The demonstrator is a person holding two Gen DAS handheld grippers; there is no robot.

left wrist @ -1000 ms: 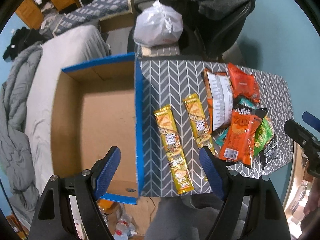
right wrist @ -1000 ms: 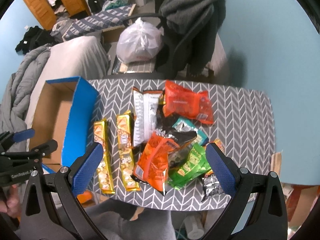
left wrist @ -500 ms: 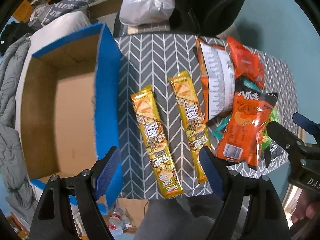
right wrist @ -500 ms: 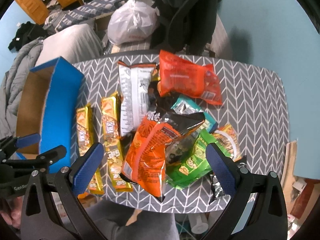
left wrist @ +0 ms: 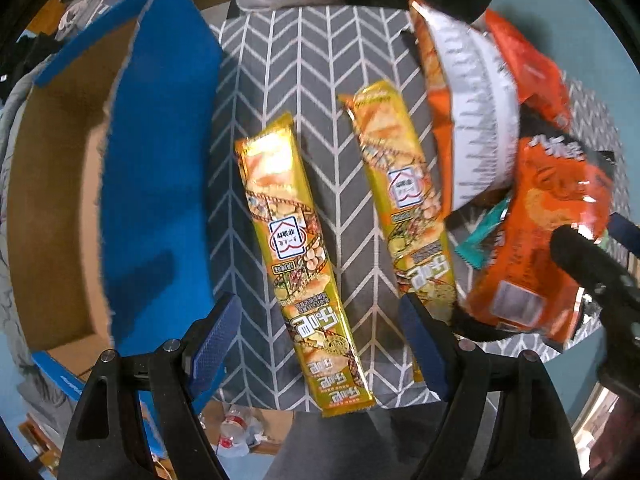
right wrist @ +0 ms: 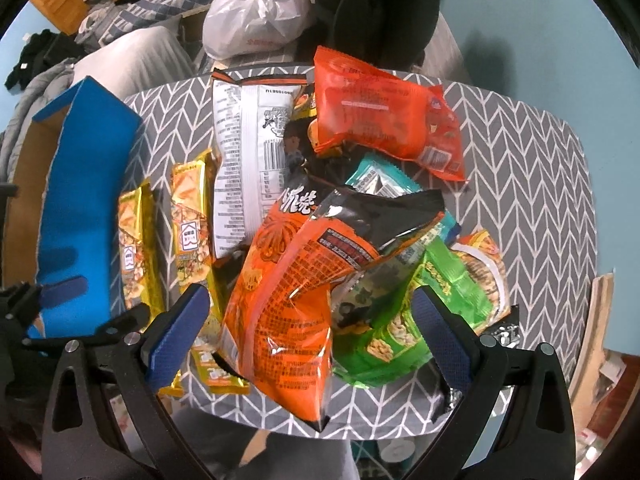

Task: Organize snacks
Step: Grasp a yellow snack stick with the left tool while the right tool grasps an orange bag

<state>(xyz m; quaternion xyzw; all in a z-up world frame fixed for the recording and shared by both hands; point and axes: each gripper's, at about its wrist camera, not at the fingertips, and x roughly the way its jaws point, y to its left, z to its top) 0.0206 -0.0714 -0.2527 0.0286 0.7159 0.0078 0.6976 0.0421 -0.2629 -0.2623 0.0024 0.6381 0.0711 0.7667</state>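
While both tools hang spread and empty — snacks wait on the bench.
Left tool straddles a gold snack bar; right tool over the orange bag — blue box far left.

Light-blue walls, grey-quilted bed, wooden cabinet.

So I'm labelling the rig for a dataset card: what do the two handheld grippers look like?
Both look alike. The left gripper and right gripper each have two black, angular plastic arms with triangular cut-outs and round silver screws, and their fingers end in flat blue pads with a fine grid texture. No cables or sleeves show.
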